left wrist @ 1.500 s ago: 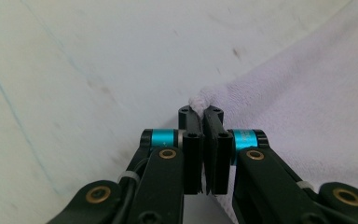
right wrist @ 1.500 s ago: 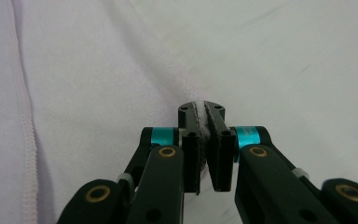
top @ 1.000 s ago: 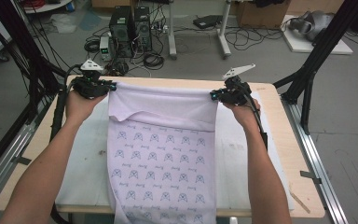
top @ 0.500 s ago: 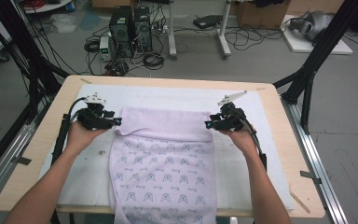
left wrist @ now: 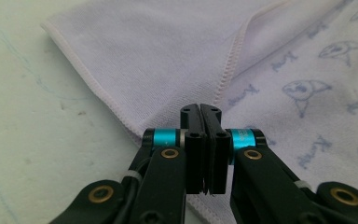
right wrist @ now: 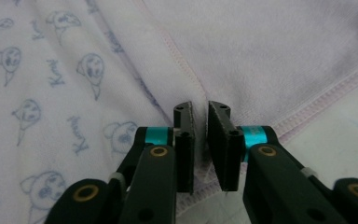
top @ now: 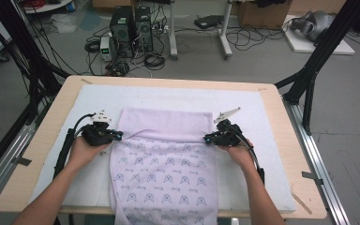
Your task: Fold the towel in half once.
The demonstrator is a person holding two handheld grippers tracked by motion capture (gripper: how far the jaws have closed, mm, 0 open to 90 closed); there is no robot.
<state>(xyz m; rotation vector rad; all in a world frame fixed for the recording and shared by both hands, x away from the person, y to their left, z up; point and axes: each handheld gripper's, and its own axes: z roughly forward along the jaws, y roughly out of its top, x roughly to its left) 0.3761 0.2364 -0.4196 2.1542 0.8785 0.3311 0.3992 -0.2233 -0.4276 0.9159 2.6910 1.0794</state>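
A pale lilac cloth (top: 166,159) with a blue print lies flat on the table, its far part folded toward me so the plain back faces up. The near end hangs over the front edge. My left gripper (top: 118,136) rests at the cloth's left edge by the fold. In the left gripper view its jaws (left wrist: 200,108) have just closed and meet with nothing between them, the cloth (left wrist: 158,51) lying beneath. At the right edge my right gripper (top: 207,138) has also been closing. A narrow empty gap remains between its jaws (right wrist: 199,106) above the hem (right wrist: 307,116).
A white mat (top: 272,140) covers the wooden table (top: 42,140). Black frame posts (top: 309,84) stand at both far corners. Computers and cables (top: 131,33) sit on the floor beyond the table.
Both grippers came toward me and down, carrying the cloth's far edge over into a fold. The cloth now lies flat and both grippers have let go of it.
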